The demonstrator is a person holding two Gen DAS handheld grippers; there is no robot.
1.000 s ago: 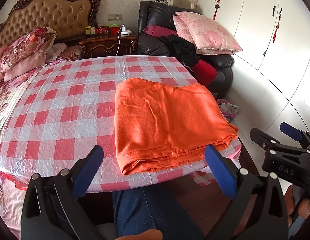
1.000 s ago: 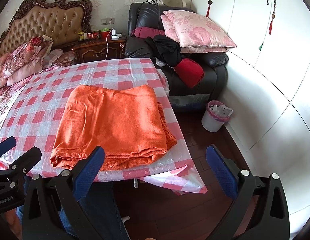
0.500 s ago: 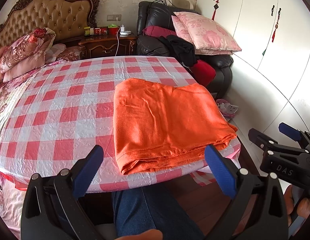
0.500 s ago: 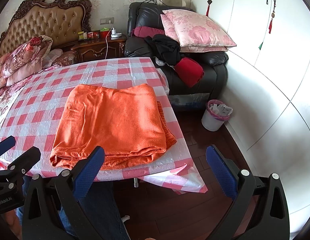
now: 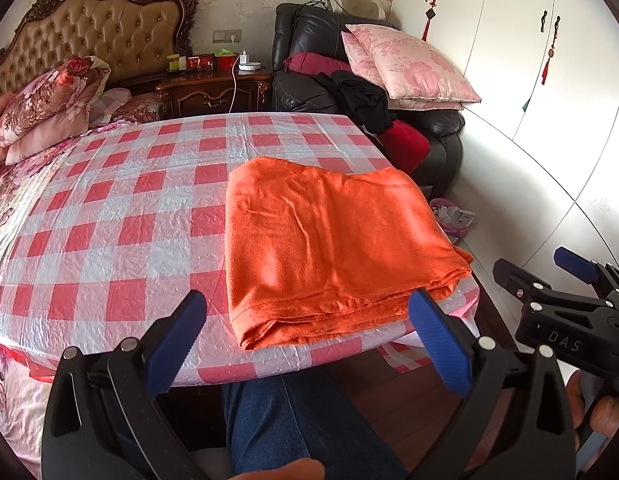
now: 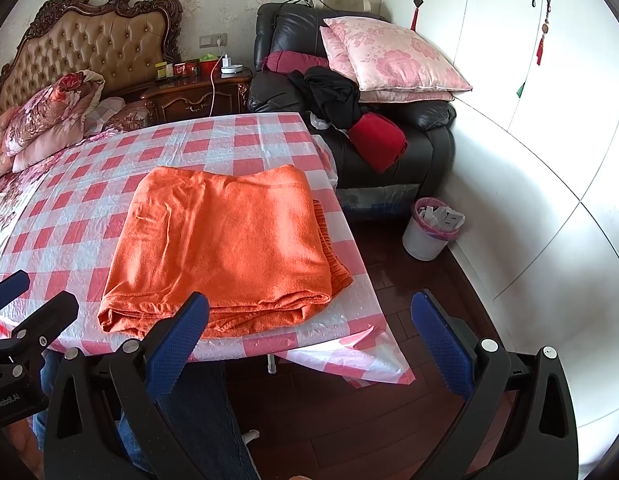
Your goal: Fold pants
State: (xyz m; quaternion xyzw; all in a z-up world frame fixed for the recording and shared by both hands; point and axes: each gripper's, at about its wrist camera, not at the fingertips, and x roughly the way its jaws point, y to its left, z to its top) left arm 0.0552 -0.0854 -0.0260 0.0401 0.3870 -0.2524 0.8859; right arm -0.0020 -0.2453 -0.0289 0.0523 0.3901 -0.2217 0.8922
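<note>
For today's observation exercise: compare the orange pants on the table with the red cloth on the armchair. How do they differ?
The orange pants lie folded flat in neat layers; the red cloth sits bunched and tilted. The pants rest on the checked tablecloth; the red cloth leans on the black armchair. The pants look larger. Both are plain, unpatterned fabric.

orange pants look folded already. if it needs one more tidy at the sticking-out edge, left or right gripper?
Right, probably. The right gripper is open beside the folded orange pants' protruding right-side layer; the open left gripper faces their front fold.

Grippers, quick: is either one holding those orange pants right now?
Left gripper: open, holding nothing.
Right gripper: open, holding nothing.
Orange pants lie folded on the table.
</note>
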